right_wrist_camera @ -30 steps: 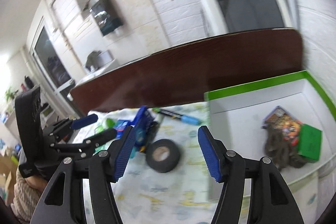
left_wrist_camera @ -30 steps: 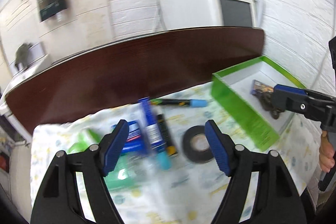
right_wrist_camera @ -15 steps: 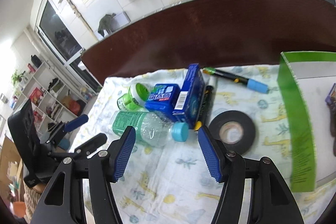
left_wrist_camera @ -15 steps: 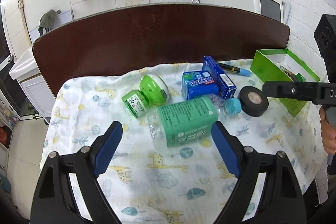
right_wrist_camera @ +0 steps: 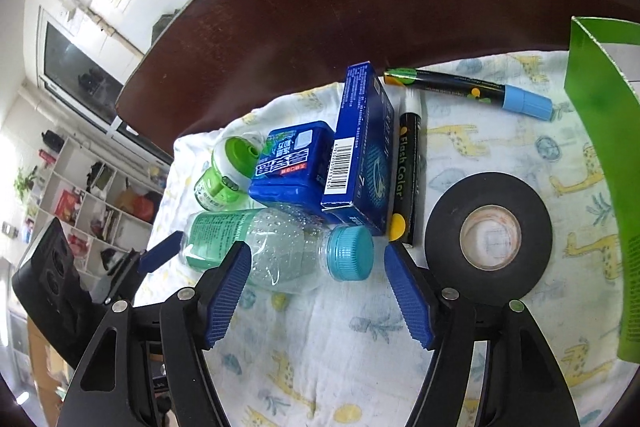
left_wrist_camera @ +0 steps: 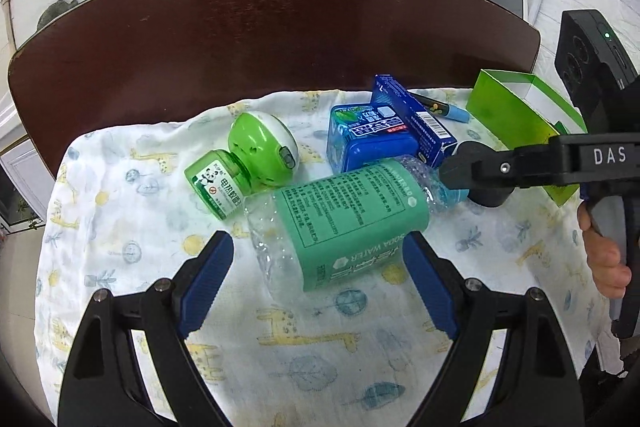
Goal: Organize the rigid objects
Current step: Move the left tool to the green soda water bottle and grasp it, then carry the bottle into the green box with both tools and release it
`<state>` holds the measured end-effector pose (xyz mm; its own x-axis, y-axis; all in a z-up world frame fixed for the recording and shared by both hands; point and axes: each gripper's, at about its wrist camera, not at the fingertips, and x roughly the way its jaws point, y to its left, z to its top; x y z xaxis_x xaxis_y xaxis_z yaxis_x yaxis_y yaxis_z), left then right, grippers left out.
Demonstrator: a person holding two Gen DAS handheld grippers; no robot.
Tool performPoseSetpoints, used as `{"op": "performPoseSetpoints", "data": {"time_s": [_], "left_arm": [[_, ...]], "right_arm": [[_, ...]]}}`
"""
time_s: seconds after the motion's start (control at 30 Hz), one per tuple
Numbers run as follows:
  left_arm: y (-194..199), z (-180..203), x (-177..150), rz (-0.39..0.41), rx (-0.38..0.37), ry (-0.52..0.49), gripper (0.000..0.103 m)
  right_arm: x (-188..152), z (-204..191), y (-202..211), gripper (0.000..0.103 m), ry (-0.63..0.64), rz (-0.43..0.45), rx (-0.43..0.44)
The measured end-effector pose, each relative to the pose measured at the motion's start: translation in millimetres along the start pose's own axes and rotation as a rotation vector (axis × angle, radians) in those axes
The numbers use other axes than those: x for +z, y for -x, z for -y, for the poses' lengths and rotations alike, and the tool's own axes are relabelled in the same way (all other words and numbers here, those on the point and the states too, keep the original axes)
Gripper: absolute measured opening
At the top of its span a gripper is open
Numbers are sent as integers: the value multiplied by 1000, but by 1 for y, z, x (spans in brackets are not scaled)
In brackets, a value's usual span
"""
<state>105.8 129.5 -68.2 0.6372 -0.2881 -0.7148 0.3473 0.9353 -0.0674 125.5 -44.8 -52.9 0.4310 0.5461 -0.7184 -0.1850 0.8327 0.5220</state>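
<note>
bottle lies on its side at frame centre, base between the spread, non-touching left gripper | right gripper jaws opening around the cap | blue boxes behind | green box right edge

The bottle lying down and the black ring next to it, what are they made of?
The bottle looks like thin clear plastic: you see through its dimpled wall, and it has a glossy green label and a ridged teal cap. The black ring looks like a roll of matte tape, probably vinyl, wound on a pale core that seems to be cardboard.
</note>
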Motion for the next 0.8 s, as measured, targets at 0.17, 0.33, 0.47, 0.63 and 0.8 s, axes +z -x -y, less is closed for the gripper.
{"op": "performPoseSetpoints", "data": {"time_s": [0.17, 0.33, 0.47, 0.63, 0.8], "left_arm": [[-10, 6, 2, -6, -8, -18, 86], [-10, 7, 2, 2, 3, -11, 86], [4, 11, 6, 35, 24, -10, 86], [31, 23, 16, 94, 43, -38, 86], [54, 47, 26, 150, 46, -76, 86]], "right_arm": [[0, -6, -12, 71, 33, -29, 8], [-1, -17, -10, 71, 105, 0, -44], [-4, -23, -4, 71, 133, 0, -42], [-7, -29, 20, 71, 154, 46, -10], [-11, -28, 56, 71, 167, 126, 2]]}}
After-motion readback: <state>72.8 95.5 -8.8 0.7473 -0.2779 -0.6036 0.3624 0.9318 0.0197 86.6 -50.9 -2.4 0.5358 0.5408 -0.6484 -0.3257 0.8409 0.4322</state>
